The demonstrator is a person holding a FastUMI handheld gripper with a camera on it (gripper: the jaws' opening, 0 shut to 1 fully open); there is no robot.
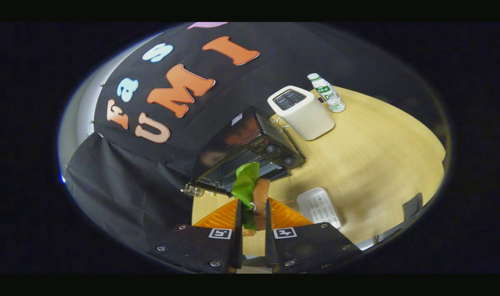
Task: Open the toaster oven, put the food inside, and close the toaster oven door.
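The tool [253,213] was clenched on a sandwich [256,195], both fingers [237,230] pressing its sides; green lettuce and a brown bread slice rose above the fingertips. The lower part of the sandwich was hidden between the fingers. Just beyond the sandwich stood the black toaster oven [250,152] on the pale wooden worktop [377,164], its glass door lowered open toward the tool. The oven's interior was dark and hard to make out, so its contents could not be told. Two knobs sat on the oven's front panel, on the side away from the booth wall. A white toaster [301,112] stood just behind the oven, and a white bottle with a green label [327,93] stood beside that toaster, farther from the oven. A white tray [319,206] lay on the worktop before the oven's knob side, apparently empty. Bare worktop stretched wide beyond the tray. The worktop's near edge was cut off by the tool's body.
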